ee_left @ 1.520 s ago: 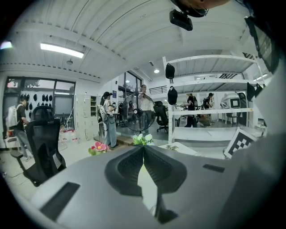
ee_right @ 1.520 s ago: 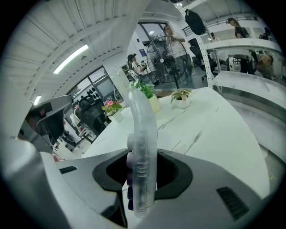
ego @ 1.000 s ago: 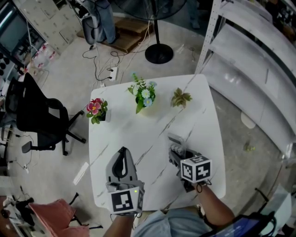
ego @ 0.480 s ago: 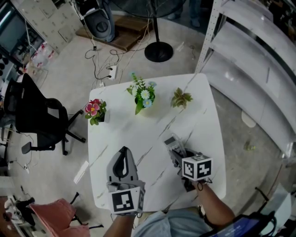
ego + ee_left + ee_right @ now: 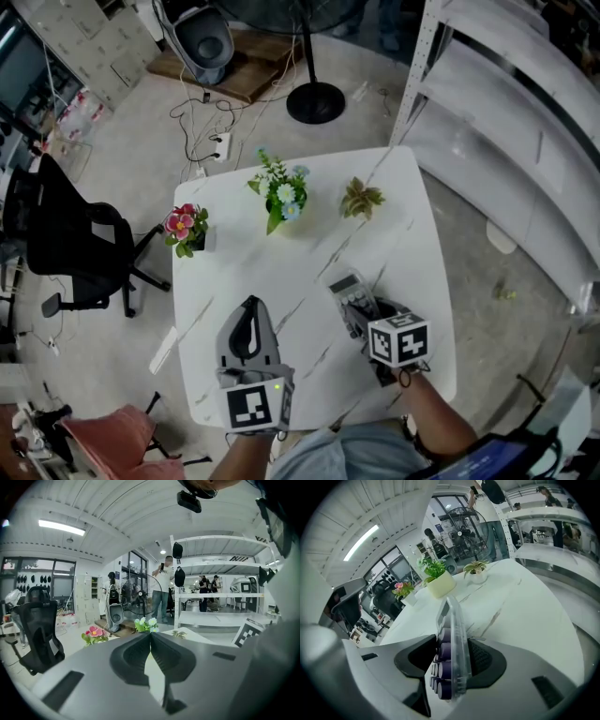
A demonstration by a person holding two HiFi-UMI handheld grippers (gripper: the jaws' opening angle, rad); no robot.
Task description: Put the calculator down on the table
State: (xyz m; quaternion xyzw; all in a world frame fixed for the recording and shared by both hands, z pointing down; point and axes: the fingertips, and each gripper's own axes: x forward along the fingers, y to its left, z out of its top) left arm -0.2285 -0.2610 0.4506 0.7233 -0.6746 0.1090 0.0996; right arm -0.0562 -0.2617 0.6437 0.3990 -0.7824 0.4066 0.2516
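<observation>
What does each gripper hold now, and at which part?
Left gripper: nothing, jaws shut. Right gripper: its jaws are opening around the calculator's keypad end; one pad stands off the keys.

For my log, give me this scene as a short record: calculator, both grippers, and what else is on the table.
calculator: on edge between the right gripper jaws; contact with the table unclear
right gripper: jaws opening, calculator between them
left gripper: jaws together, empty
other items: pink flowers, blue-and-white flowers, small green plant, all at the table's far side
</observation>
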